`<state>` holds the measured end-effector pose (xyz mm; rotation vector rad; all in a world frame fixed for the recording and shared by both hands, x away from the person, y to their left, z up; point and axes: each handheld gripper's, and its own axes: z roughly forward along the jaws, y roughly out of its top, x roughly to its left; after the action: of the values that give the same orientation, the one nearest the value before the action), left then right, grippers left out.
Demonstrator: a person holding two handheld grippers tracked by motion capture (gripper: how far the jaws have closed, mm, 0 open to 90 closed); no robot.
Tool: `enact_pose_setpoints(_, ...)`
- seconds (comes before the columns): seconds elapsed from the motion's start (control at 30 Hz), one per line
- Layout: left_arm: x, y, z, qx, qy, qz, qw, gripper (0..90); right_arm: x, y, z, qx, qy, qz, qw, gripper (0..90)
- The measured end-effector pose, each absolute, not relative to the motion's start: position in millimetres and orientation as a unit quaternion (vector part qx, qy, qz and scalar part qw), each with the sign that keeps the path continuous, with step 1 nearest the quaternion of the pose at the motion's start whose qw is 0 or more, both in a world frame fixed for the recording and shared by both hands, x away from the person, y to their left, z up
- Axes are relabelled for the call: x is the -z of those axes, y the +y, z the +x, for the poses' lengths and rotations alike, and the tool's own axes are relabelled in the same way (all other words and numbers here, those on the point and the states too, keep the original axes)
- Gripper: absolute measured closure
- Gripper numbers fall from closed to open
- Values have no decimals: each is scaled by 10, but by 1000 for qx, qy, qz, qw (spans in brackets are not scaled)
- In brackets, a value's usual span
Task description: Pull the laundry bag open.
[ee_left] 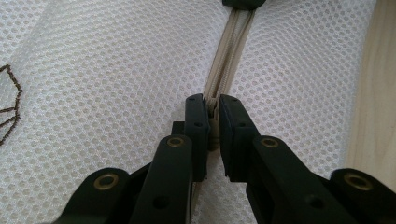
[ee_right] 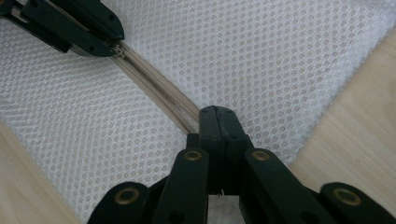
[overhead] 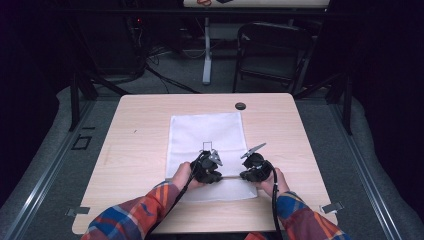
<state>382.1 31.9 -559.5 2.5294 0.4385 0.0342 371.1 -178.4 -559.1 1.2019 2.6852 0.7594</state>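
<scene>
My left gripper (ee_left: 212, 105) pinches the zipper pull (ee_left: 214, 133); my right gripper (ee_right: 217, 114) clamps the zipper (ee_right: 154, 88) end (near surface edge), mesh bag (overhead: 207, 132) barely unzipped.

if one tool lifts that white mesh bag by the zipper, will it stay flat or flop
Probably flop: the white mesh bag is thin, open-weave fabric lying limp on the table. It likely weighs little, since it lies flat with no visible bulge. The beige zipper looks like its firmest part, so the left tool and right tool pinching there should slip less than on bare mesh.
</scene>
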Motion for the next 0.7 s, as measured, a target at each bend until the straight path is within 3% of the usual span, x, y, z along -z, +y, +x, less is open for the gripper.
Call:
enact_pose_setpoints(0.57, 5517, 228, 3797, -14, 160, 948, 276, 828, 5589, -1764, 3704, -246, 886, 389, 51, 900)
enact_pose_setpoints(0.6, 5528, 221, 3795, -11, 162, 947, 276, 889, 5586, -1758, 3700, -244, 886, 391, 51, 900)
enact_pose_setpoints(0.7, 5546, 214, 3799, -8, 163, 950, 268, 853, 5585, -1760, 3702, -244, 886, 391, 50, 900)
